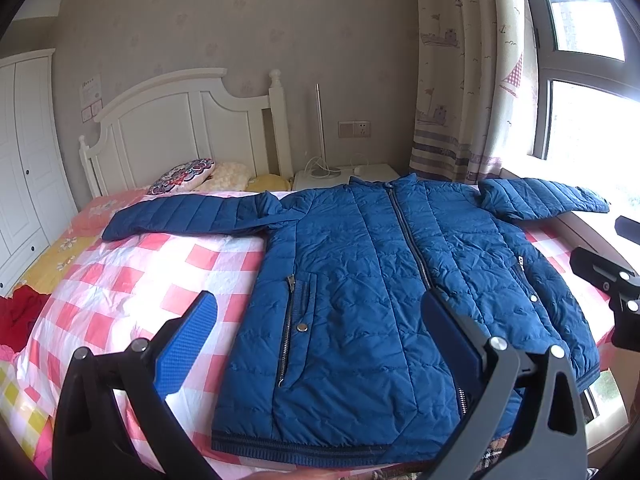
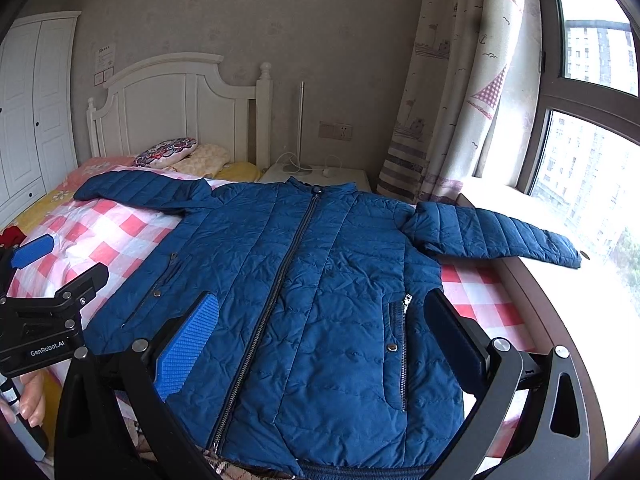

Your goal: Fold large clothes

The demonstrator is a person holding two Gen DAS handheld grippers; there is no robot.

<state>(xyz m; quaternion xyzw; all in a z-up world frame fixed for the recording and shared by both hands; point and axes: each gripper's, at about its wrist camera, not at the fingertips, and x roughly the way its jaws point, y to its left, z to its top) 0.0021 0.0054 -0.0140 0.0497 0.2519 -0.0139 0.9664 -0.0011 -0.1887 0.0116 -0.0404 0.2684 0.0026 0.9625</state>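
Note:
A blue quilted zip jacket [image 1: 360,280] lies flat, front up, on the bed, both sleeves spread out sideways; it also fills the right wrist view [image 2: 320,280]. Its right sleeve [image 2: 500,236] reaches over the window sill. My left gripper [image 1: 320,316] is open and empty, held above the jacket's lower left half. My right gripper [image 2: 324,316] is open and empty, above the lower right half near the hem. The left gripper shows at the left edge of the right wrist view [image 2: 52,280]. The right gripper shows at the right edge of the left wrist view [image 1: 612,280].
The bed has a pink-and-white check cover [image 1: 120,280] and a white headboard [image 1: 180,128]. Pillows [image 1: 184,176] lie at the head. A white nightstand with a lamp [image 1: 340,172] stands beyond. A curtain [image 1: 460,80] and a window [image 2: 592,160] are on the right, a wardrobe [image 1: 24,160] on the left.

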